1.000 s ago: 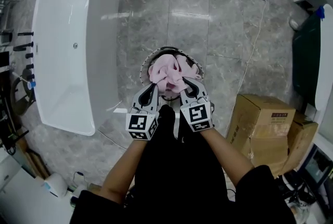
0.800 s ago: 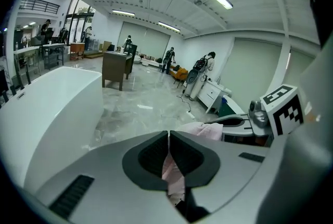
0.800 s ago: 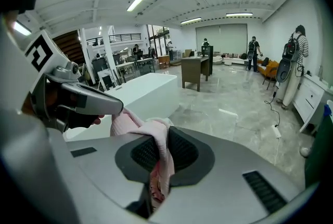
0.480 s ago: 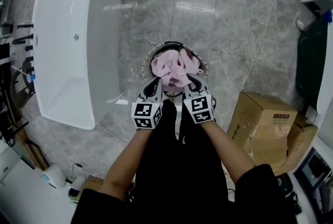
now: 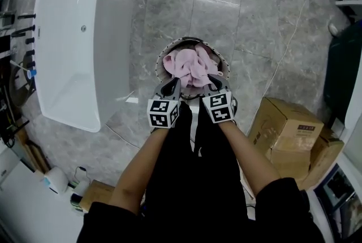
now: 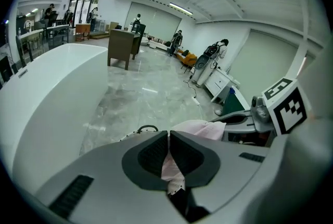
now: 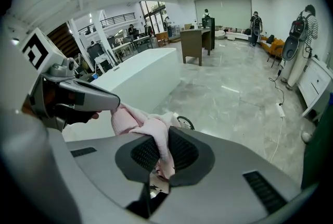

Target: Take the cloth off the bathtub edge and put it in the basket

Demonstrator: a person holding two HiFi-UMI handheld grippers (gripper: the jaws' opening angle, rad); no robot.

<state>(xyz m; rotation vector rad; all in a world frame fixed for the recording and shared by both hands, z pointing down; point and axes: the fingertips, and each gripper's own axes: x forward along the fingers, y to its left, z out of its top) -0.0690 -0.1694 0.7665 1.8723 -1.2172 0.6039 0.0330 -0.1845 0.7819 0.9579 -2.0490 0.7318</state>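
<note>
A bunched pink cloth (image 5: 190, 68) hangs over the round wire basket (image 5: 160, 63) on the grey floor. My left gripper (image 5: 175, 84) is shut on the cloth's left part, and a pink strip (image 6: 170, 167) shows pinched between its pads. My right gripper (image 5: 210, 81) is shut on the right part, with pink folds (image 7: 162, 147) caught between its pads. The two grippers sit side by side at the basket's near rim. The white bathtub (image 5: 73, 38) stands to the left, and nothing lies on its edge that I can see.
Cardboard boxes (image 5: 288, 133) are stacked at the right, close to my right arm. A white cable (image 5: 283, 50) with a power strip runs across the floor at the upper right. Black taps (image 5: 22, 16) line the tub's far left side.
Both grippers have carried the pink cloth forward and it now sits lower over the basket. The grippers stay shut on it.
</note>
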